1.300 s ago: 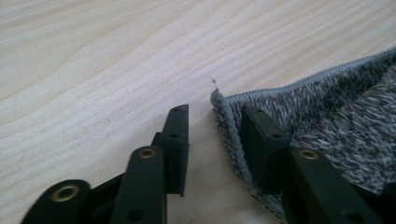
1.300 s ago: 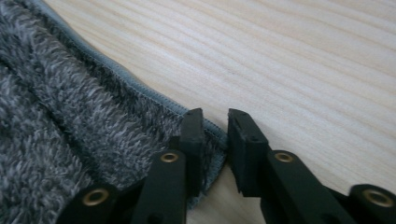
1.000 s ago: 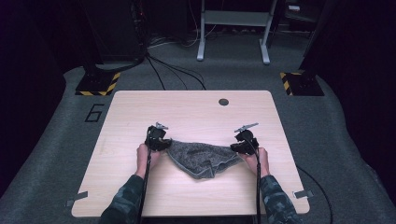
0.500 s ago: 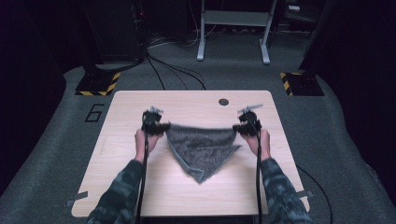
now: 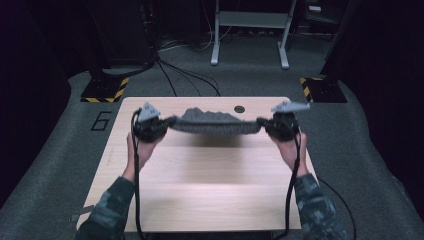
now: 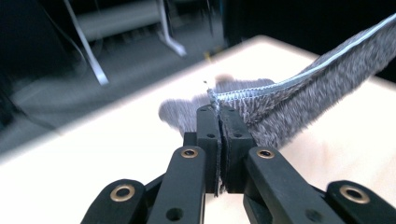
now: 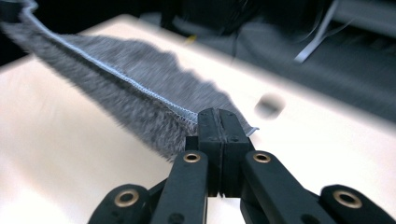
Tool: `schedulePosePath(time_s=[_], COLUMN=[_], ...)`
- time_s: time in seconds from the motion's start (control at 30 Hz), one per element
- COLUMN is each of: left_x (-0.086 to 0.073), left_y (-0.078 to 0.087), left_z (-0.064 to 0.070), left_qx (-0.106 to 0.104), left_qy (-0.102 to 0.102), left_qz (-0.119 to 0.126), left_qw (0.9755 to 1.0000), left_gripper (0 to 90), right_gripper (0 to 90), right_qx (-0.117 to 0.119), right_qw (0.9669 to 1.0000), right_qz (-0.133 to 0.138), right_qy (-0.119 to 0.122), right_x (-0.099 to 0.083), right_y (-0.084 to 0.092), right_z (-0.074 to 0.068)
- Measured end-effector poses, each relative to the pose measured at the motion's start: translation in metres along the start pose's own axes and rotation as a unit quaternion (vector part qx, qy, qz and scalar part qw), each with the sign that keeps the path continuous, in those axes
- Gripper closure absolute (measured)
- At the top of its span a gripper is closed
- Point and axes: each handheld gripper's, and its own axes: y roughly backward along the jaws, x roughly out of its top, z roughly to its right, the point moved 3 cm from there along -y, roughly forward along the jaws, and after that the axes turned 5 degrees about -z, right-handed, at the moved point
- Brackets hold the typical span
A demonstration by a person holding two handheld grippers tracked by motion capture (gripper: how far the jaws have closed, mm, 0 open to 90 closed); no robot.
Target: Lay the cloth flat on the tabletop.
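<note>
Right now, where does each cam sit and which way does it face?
High view: above the person's side, looking forward and down on the table; forearms, hands, left gripper, right gripper.
Left gripper view: along its jaws, shut on the grey cloth.
Right gripper view: along its jaws, shut on the cloth's other end.
Shared: cloth, table.

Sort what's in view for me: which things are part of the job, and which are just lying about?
In the job:
grey cloth
left gripper, shut on one corner
right gripper, shut on the other
wooden table

Lying about:
black-and-yellow striped floor blocks
grey metal stand
floor cables
</note>
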Motion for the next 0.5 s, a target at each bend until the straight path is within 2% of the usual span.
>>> schedulePosePath(time_s=[0.03,0.07,0.1,0.13,0.17,0.2,0.23,0.27,0.3,0.33,0.37,0.4,0.43,0.47,0.5], left_x=[-0.029,-0.046,-0.074,-0.074,-0.098,-0.098,-0.112,-0.112,-0.122,-0.122,-0.123,-0.123,-0.120,-0.120,-0.114], left_y=[-0.008,-0.013,-0.019,-0.019,-0.020,-0.020,-0.017,-0.017,-0.010,-0.010,-0.006,-0.005,-0.002,-0.002,-0.004], left_z=[0.006,0.010,0.018,0.018,0.026,0.026,0.030,0.030,0.031,0.031,0.028,0.026,0.019,0.019,0.014], left_qx=[-0.024,-0.028,-0.059,-0.059,-0.075,-0.075,-0.090,-0.090,-0.086,-0.086,-0.081,-0.078,-0.066,-0.066,-0.058], left_qy=[0.017,0.022,0.043,0.043,0.051,0.051,0.064,0.064,0.078,0.078,0.085,0.089,0.102,0.102,0.105], left_qz=[-0.023,-0.037,-0.062,-0.062,-0.093,-0.093,-0.104,-0.104,-0.107,-0.107,-0.105,-0.099,-0.094,-0.094,-0.090], left_qw=[0.9993,0.9987,0.9954,0.9954,0.9914,0.9914,0.9884,0.9884,0.9875,0.9875,0.9876,0.9880,0.9882,0.9882,0.9887], left_gripper=[85.6,83.5,75.0,69.7,61.7,57.1,50.7,46.1,41.1,39.5,36.3,36.3,34.4,33.0,31.4], right_gripper=[90.0,89.7,89.1,89.1,87.3,83.0,79.2,79.2,67.7,67.7,59.0,59.0,50.7,48.4,42.3], right_qx=[0.006,0.023,0.037,0.037,0.058,0.066,0.072,0.072,0.090,0.090,0.107,0.107,0.105,0.103,0.100], right_qw=[0.9999,0.9991,0.9971,0.9971,0.9942,0.9925,0.9914,0.9914,0.9893,0.9893,0.9884,0.9884,0.9884,0.9895,0.9899], right_qz=[-0.011,-0.036,-0.067,-0.067,-0.090,-0.101,-0.107,-0.107,-0.107,-0.107,-0.094,-0.094,-0.092,-0.084,-0.082], right_qy=[0.000,-0.004,-0.001,-0.001,-0.011,-0.017,-0.023,-0.023,-0.041,-0.041,-0.052,-0.052,-0.060,-0.058,-0.058], right_x=[-0.014,-0.042,-0.073,-0.073,-0.103,-0.114,-0.123,-0.123,-0.133,-0.133,-0.135,-0.135,-0.131,-0.128,-0.124], right_y=[-0.004,-0.013,-0.023,-0.023,-0.028,-0.029,-0.030,-0.030,-0.028,-0.028,-0.024,-0.024,-0.022,-0.022,-0.024], right_z=[-0.005,-0.015,-0.025,-0.025,-0.032,-0.034,-0.034,-0.034,-0.031,-0.031,-0.027,-0.027,-0.024,-0.021,-0.020])
